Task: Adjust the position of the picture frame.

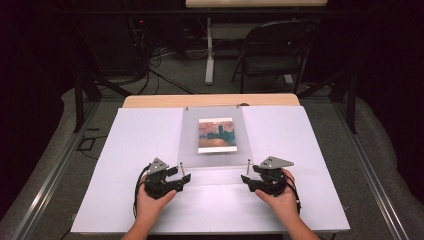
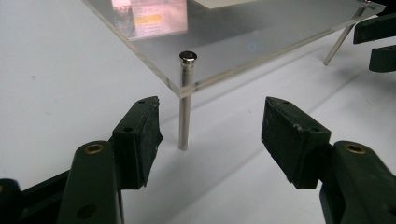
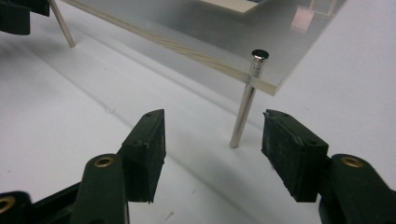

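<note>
Clear acrylic, this panel [image 1: 216, 134] sits mid-table on thin metal legs, a picture card [image 1: 216, 135] on it. It looks stiff, light, slick and easy to scratch. My left gripper [image 1: 181, 176] and right gripper [image 1: 246, 180] stand spread, pinching nothing, just short of the near left leg [image 2: 185, 105] and near right leg [image 3: 246, 100]. I'd take the near edge beside those legs.
</note>
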Action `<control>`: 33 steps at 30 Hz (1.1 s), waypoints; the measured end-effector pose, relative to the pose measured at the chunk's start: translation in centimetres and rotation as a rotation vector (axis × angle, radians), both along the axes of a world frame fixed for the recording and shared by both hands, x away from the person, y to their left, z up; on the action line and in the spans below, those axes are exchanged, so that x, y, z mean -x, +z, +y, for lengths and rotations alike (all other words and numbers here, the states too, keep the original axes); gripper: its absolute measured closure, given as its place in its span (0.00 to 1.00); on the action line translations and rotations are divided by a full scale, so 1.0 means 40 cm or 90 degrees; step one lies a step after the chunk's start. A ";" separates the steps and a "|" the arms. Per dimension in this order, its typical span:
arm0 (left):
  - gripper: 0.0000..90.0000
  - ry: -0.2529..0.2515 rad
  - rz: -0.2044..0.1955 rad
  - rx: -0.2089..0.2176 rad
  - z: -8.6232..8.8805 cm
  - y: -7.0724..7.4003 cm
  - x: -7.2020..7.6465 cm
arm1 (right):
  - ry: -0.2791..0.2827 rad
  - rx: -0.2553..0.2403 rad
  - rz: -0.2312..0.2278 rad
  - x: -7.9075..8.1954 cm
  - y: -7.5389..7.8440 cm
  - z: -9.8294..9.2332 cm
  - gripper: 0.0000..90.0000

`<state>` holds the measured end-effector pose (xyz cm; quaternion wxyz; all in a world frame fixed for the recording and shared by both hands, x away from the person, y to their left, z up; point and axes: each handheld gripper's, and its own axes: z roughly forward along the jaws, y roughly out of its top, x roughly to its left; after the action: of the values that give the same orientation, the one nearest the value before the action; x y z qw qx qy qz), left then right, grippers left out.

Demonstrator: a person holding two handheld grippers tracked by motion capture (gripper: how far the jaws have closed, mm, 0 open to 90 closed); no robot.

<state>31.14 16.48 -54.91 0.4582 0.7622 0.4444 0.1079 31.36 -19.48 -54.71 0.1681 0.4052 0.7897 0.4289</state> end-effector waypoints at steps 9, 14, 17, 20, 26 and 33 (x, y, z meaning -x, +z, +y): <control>0.42 0.002 0.000 0.009 0.033 0.018 0.041 | 0.004 -0.008 -0.011 0.045 0.016 -0.039 0.43; 0.45 0.012 -0.005 0.019 0.065 0.025 0.050 | -0.013 -0.031 -0.004 0.045 0.018 -0.074 0.43; 0.45 0.023 -0.008 0.025 0.086 0.028 0.051 | -0.026 -0.041 -0.005 0.040 0.022 -0.091 0.44; 0.45 0.035 -0.008 0.025 0.101 0.029 0.047 | -0.031 -0.054 -0.003 0.037 0.026 -0.105 0.44; 0.46 0.050 -0.015 0.024 0.115 0.024 0.036 | -0.054 -0.080 0.005 0.024 0.025 -0.132 0.46; 0.45 0.068 0.006 0.042 0.129 0.017 0.025 | -0.076 -0.084 -0.003 0.016 0.026 -0.149 0.47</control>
<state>30.15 21.66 -54.21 0.4747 0.7225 0.4896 0.1140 30.73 -25.46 -53.66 0.1685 0.4607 0.7336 0.4704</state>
